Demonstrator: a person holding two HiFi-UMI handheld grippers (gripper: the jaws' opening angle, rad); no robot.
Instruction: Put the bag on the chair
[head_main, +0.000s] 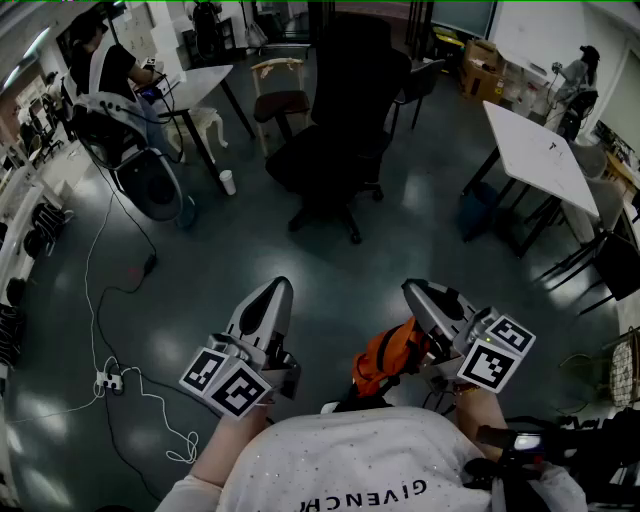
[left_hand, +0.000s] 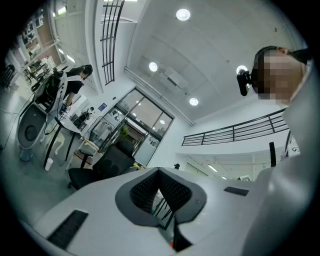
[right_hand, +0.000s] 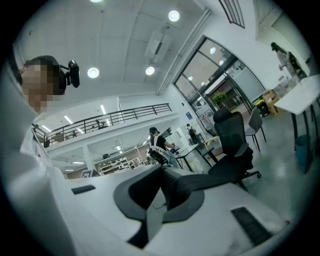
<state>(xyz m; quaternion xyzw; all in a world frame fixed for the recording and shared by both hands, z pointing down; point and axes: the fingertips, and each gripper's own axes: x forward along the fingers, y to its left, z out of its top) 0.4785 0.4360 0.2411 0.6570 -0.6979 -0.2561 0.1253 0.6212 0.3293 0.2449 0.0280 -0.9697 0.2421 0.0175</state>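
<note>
Bag (head_main: 390, 356) hangs beside right gripper (head_main: 420, 290), well apart from chair (head_main: 335, 130); right gripper and left gripper (head_main: 275, 287) are closed, nothing seen between jaws. Approach and placement on seat remain.

The left hand-held gripper (head_main: 275, 292) and the right hand-held gripper (head_main: 415, 292) are side by side near the bottom of the head view. The bag (head_main: 388, 358) is between them, just beside the right one. Well ahead, in the middle of the floor (head_main: 330, 270), stands the office chair (head_main: 335, 110). Behind it to the left is a wooden chair (head_main: 280, 95). Further left is a desk (head_main: 205, 80) with a person (head_main: 105, 65) seated at its far end. A cup (head_main: 228, 182) stands on the floor near that desk's leg. A second desk (head_main: 535, 150) stands at the right, with boxes (head_main: 485, 65) behind it. A power strip (head_main: 108, 380) lies on the floor at the left.
</note>
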